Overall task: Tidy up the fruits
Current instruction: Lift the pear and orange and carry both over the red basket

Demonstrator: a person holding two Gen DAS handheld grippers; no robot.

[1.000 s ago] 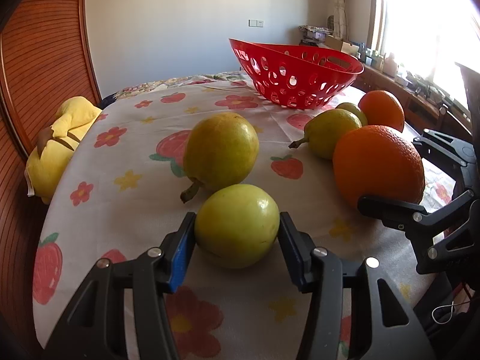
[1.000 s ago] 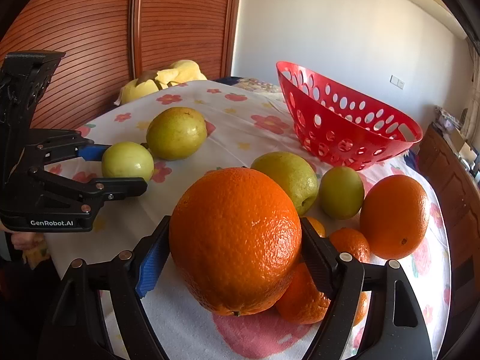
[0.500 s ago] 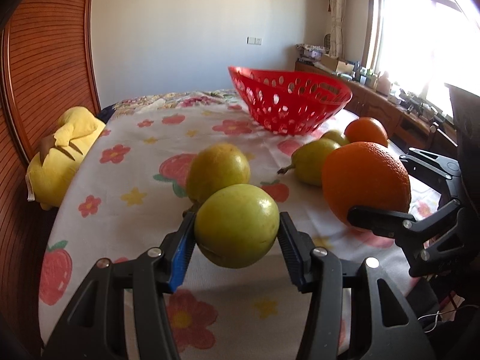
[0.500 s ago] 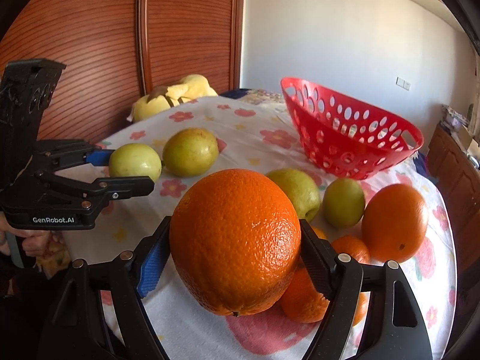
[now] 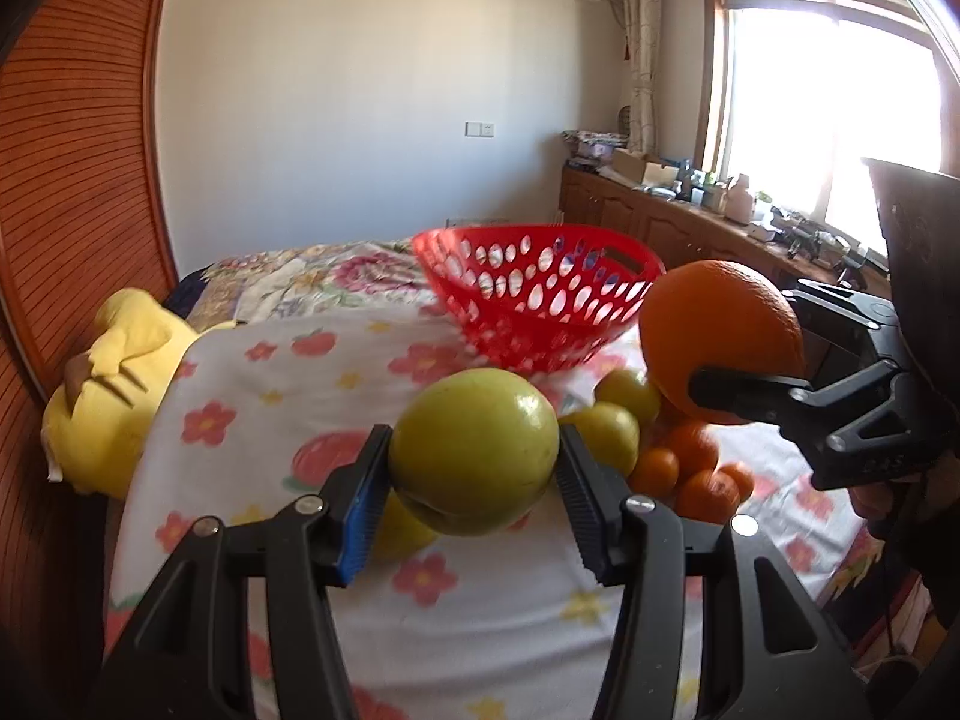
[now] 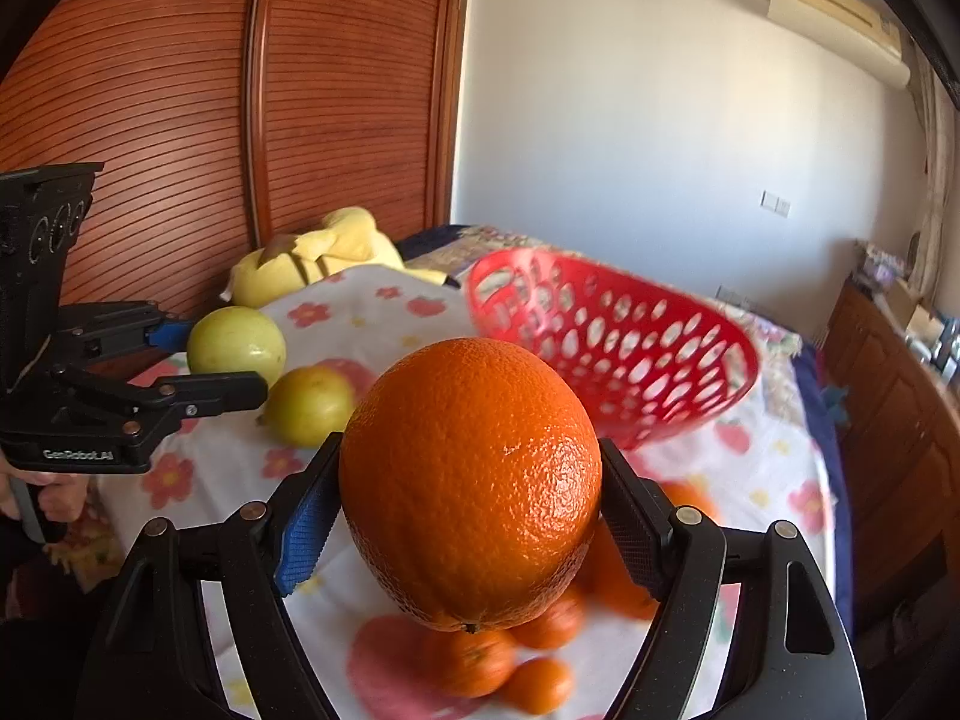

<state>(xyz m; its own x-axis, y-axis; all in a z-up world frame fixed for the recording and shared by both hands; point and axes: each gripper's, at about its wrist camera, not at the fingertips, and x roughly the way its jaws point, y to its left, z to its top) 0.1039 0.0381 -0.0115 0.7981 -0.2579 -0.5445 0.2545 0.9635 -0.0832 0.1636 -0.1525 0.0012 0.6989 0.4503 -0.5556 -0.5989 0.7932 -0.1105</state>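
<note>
Both claws gripping fruit: left claw [image 5: 474, 495] a green apple [image 5: 474, 450], right claw [image 6: 465, 516] an orange [image 6: 471, 480].

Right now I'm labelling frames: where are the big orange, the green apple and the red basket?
big orange [image 6: 471, 480], right wrist view, front skin.
green apple [image 5: 474, 450], left wrist view, front face.
red basket [image 5: 540, 300], left wrist view, perforated wall.

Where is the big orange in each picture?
Left wrist view: the big orange is at the right, clamped in the right tongs, in front of the red basket's right end.
Right wrist view: the big orange fills the bottom middle, between the same tongs' pads.
Shared landmark: the red basket on the flowered tablecloth.
</note>
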